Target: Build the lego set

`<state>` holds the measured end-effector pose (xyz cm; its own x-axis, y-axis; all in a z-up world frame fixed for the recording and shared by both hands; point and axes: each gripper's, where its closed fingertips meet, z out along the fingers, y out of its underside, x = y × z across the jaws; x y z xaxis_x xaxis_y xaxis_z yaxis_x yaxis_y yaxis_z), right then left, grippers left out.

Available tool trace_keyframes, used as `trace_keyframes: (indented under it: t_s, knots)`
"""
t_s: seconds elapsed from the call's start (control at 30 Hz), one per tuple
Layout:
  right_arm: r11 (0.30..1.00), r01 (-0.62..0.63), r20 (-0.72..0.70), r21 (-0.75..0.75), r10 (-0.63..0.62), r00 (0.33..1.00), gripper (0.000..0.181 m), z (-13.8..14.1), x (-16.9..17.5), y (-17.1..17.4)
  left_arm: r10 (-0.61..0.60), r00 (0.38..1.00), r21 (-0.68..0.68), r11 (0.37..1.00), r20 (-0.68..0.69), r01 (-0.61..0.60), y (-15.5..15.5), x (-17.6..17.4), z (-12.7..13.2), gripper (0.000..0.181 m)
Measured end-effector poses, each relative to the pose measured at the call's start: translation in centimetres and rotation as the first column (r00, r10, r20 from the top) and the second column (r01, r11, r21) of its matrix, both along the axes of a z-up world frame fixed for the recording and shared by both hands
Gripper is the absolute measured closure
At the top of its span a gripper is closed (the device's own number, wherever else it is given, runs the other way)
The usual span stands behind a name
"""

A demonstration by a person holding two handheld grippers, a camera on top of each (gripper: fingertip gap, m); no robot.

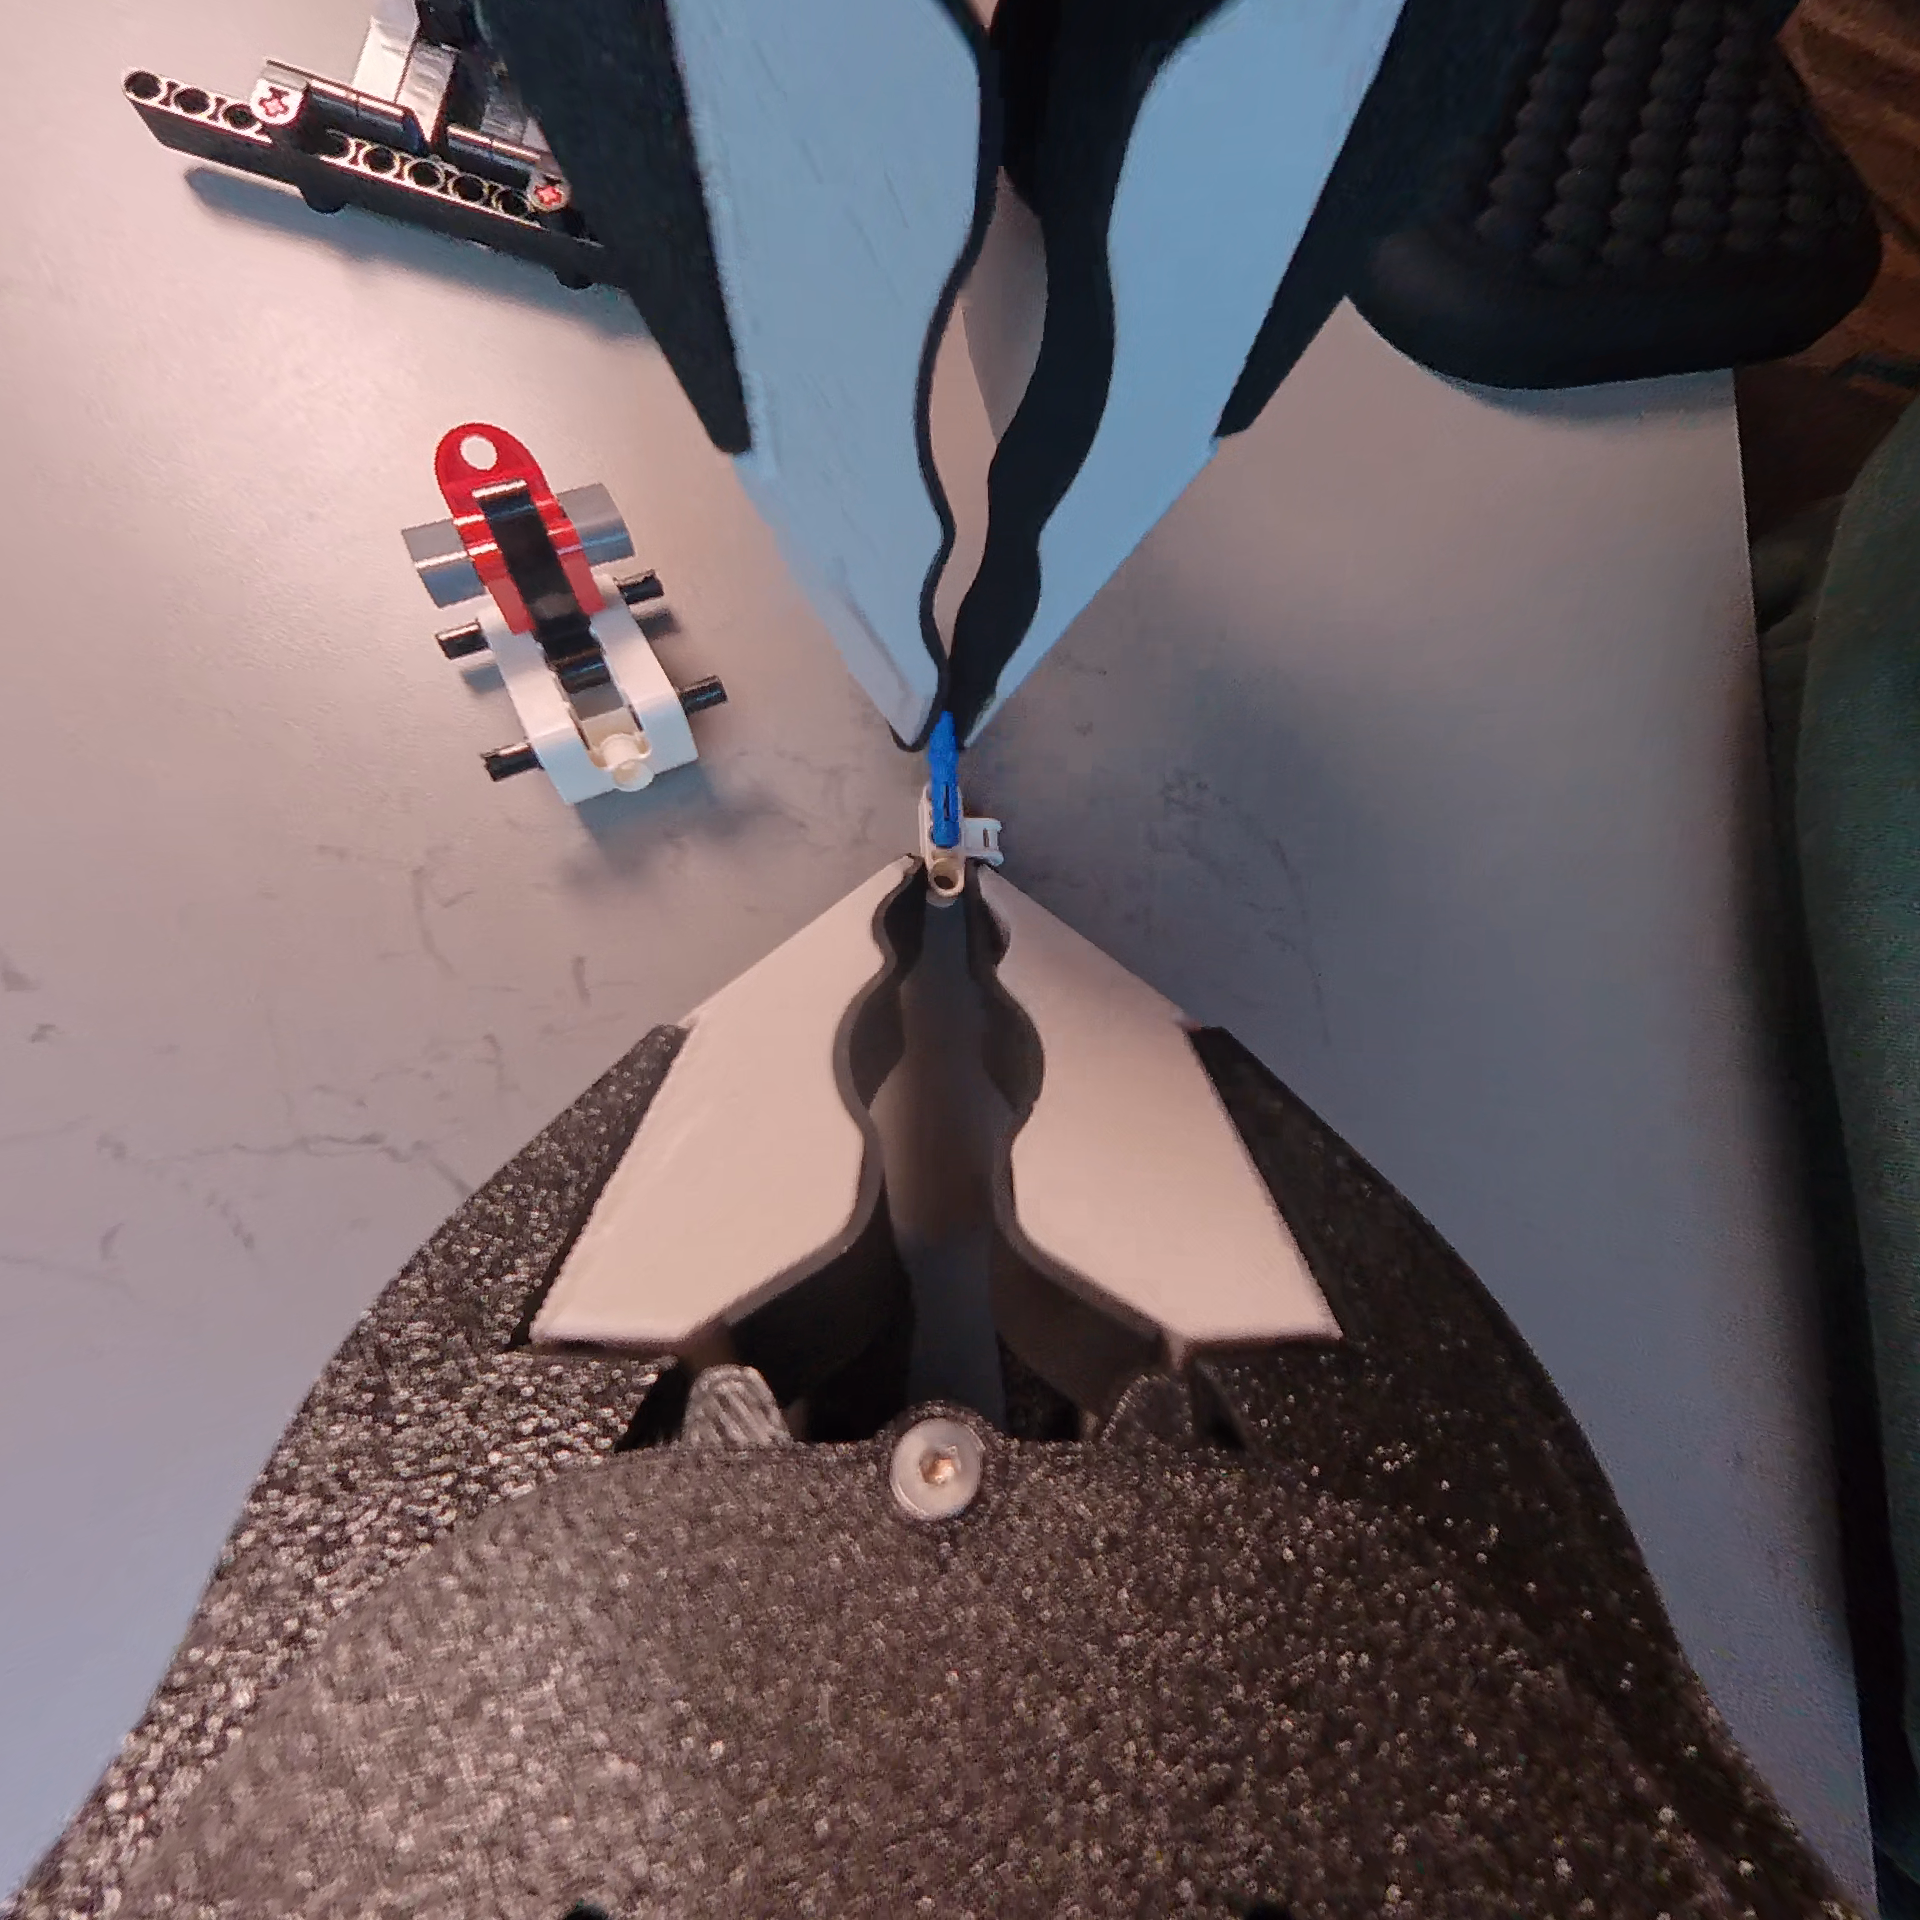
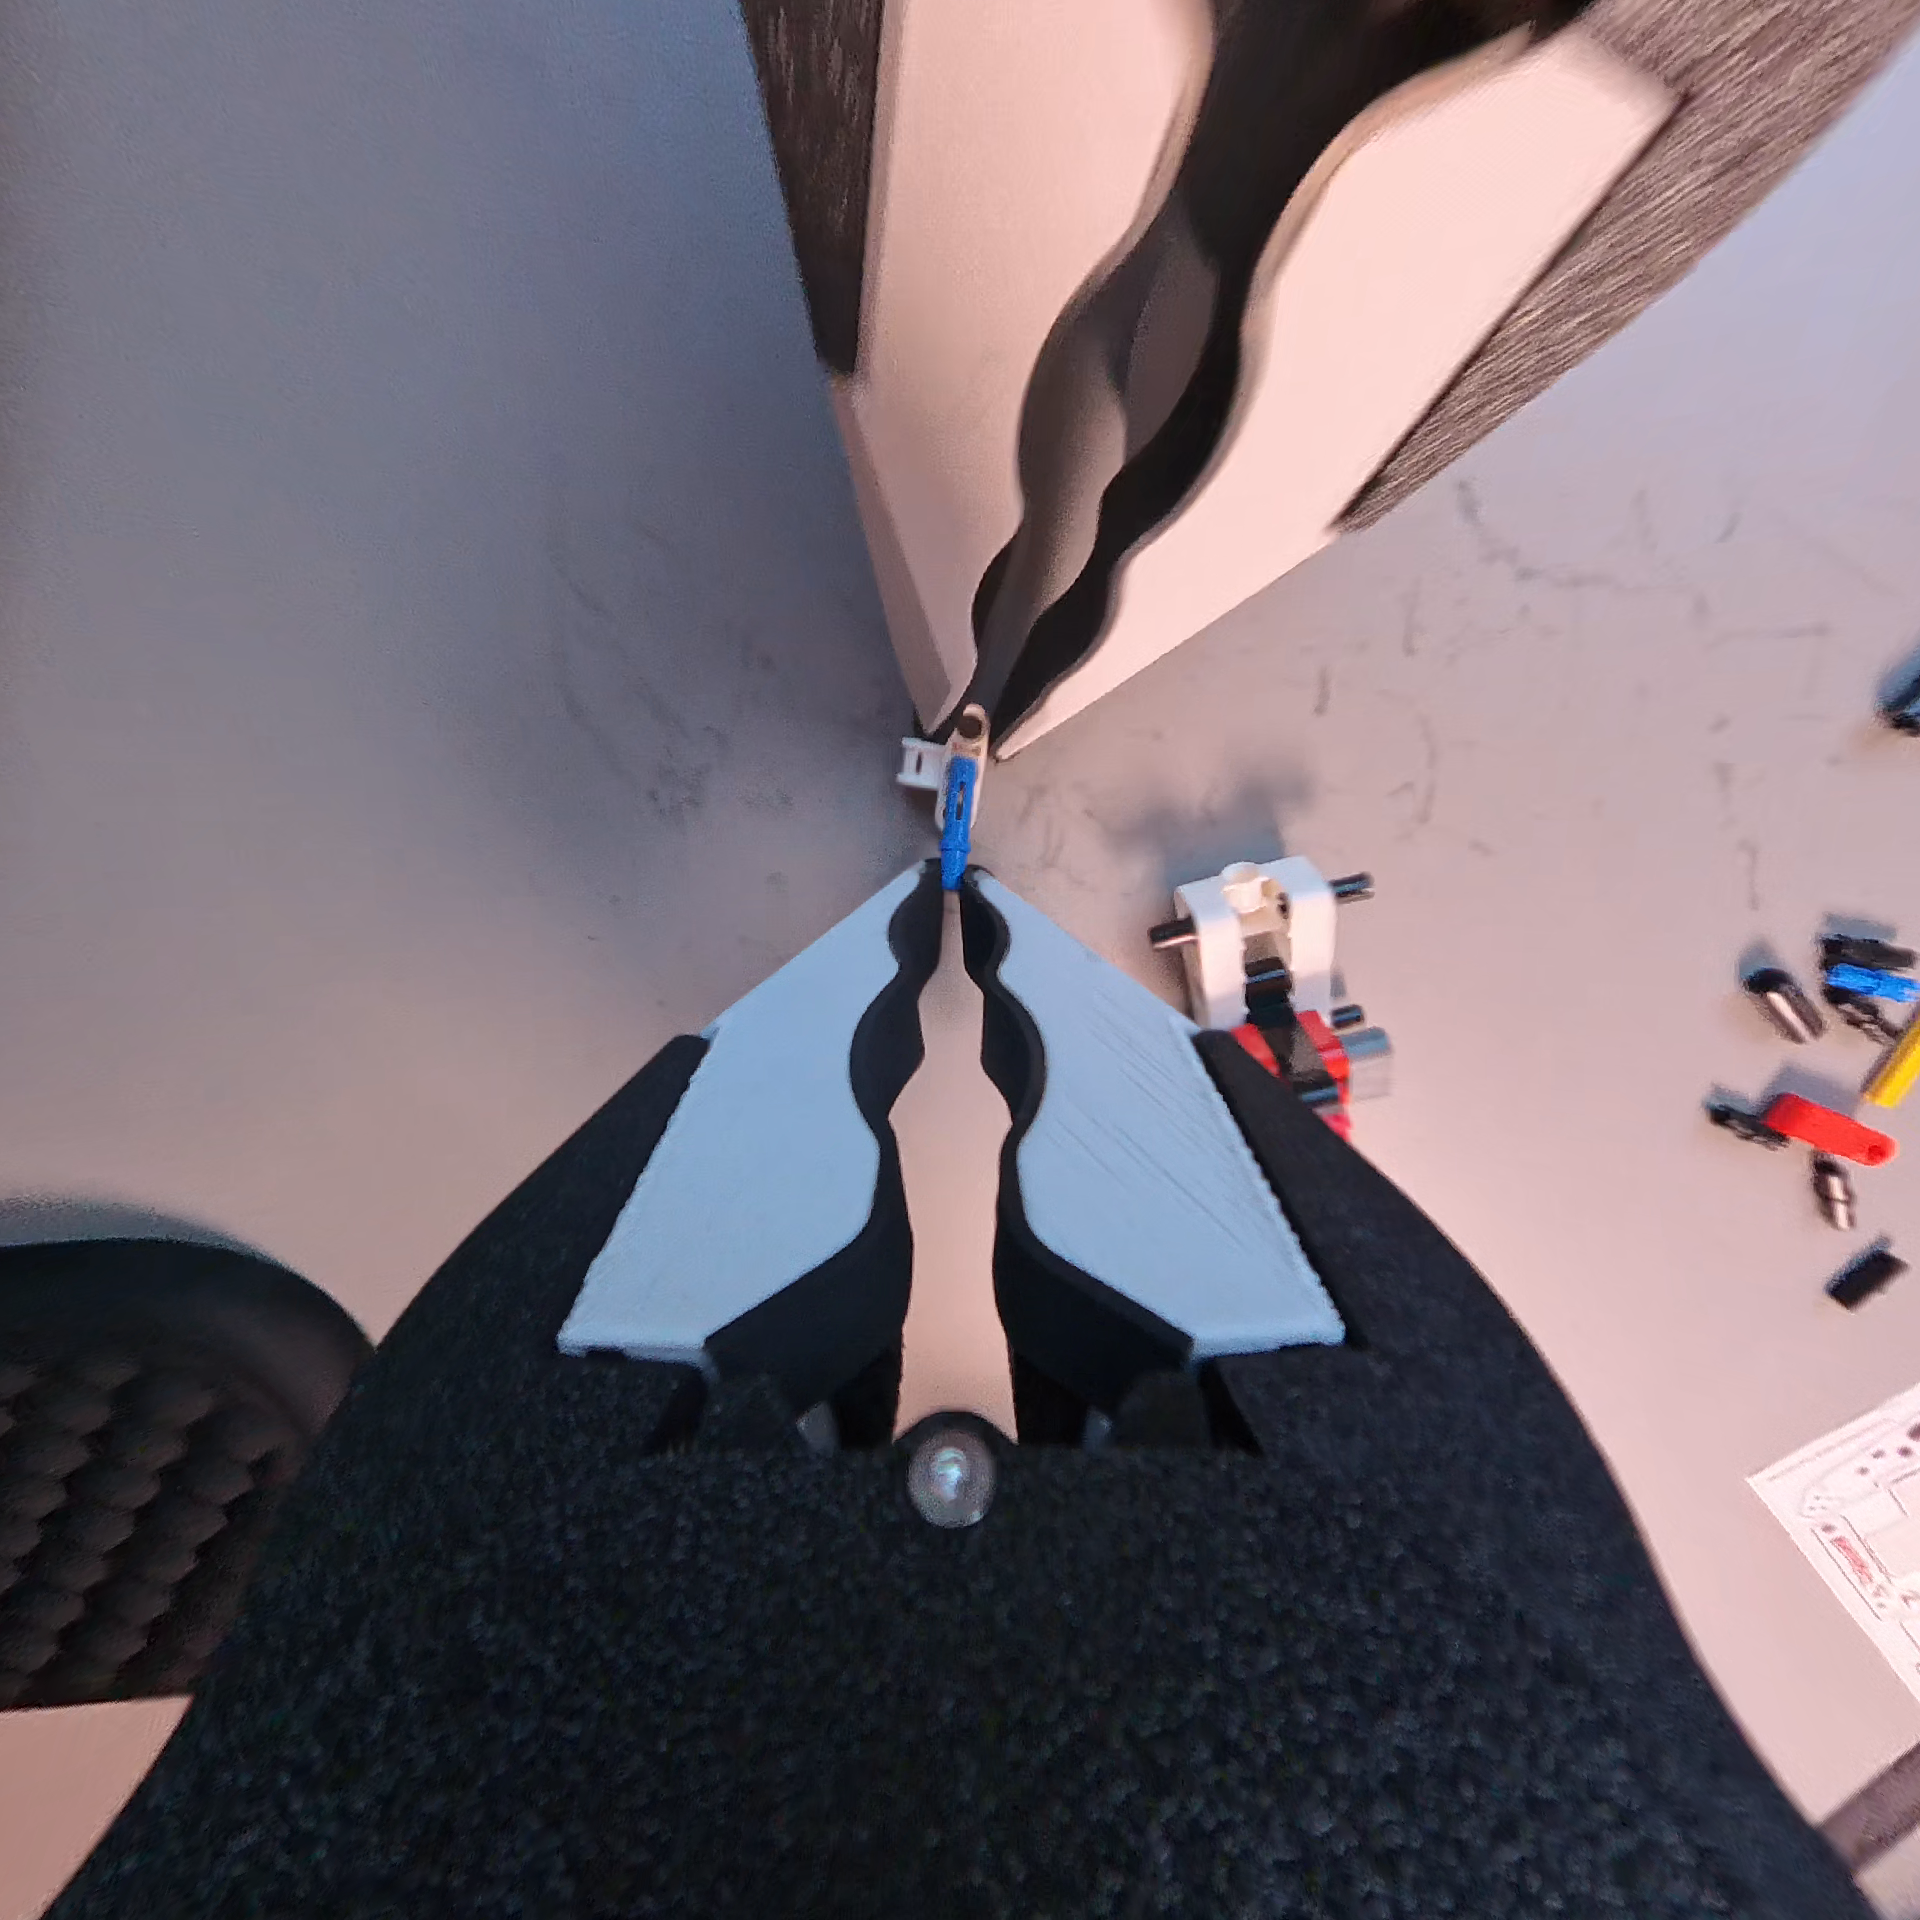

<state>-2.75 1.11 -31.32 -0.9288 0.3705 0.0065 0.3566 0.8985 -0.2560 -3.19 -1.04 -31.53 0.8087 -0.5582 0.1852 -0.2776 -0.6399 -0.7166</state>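
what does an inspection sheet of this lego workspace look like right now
surface: grey table, faintly scuffed.
job's things: blue pin partly seated in white connector; white, red and black sub-build lying flat; black beam assembly at the far edge.
clutter: loose pins and small parts, printed sheet.
grippers: left hand-held gripper shut on the connector; right hand-held gripper shut on the pin, tips facing each other above the table.
cables: nothing seen.
surroundings: black mesh chair beside the table.

We are losing the black beam assembly (image 1: 364,156) behind the right gripper (image 1: 951,727), its top edge-cropped.
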Motion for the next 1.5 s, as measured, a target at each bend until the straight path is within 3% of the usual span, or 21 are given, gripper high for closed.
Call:
trace_keyframes:
  t_s: [0.07,0.27,0.4,0.5,0.67,0.73,0.93,1.4,1.5]
  knots:
    - [0.999,-0.002,0.013,-0.053,0.002,1.000,0.179,-0.2,0.6,-1.1,-0.001,1.000,0.001,1.000,-0.002,0.001,0.0,0.0,0.0,0.175]
    - [0.998,0.044,-0.038,-0.054,-0.046,0.998,0.178,1.5,0.5,0.1,-0.021,1.000,0.002,1.000,0.005,0.021,-0.2,-0.1,0.0,0.174]
    - [0.993,0.084,-0.131,-0.087,-0.095,0.987,0.178,1.6,0.4,-0.4,-0.045,0.998,0.040,0.998,0.036,0.044,-0.7,-0.5,1.3,0.154]
    - [0.985,0.117,-0.202,-0.129,-0.142,0.969,0.178,2.0,0.2,-0.8,-0.063,0.984,0.108,0.993,0.168,0.045,-0.8,0.1,3.9,0.156]
    - [0.968,0.128,-0.280,-0.217,-0.187,0.941,0.178,3.9,-0.1,-2.1,-0.079,0.984,0.154,0.987,0.158,0.054,-0.7,0.7,4.6,0.177]
    - [0.958,0.115,-0.317,-0.263,-0.199,0.927,0.178,4.9,-0.1,-2.5,-0.092,0.979,0.170,0.984,0.183,0.061,-0.9,0.8,5.1,0.177]
    - [0.855,0.058,-0.389,-0.515,-0.293,0.873,0.167,8.8,0.7,-4.5,-0.206,0.911,0.281,0.954,0.357,0.105,-1.8,1.8,8.7,0.177]
    - [0.879,-0.012,-0.476,-0.477,-0.247,0.844,0.176,10.2,1.7,-5.3,-0.306,0.816,0.309,0.937,0.491,0.165,-3.0,3.1,10.3,0.177]
    - [0.891,0.037,-0.431,-0.452,-0.254,0.866,0.177,9.2,1.5,-4.3,-0.252,0.868,0.290,0.948,0.429,0.132,-2.4,2.2,9.3,0.168]
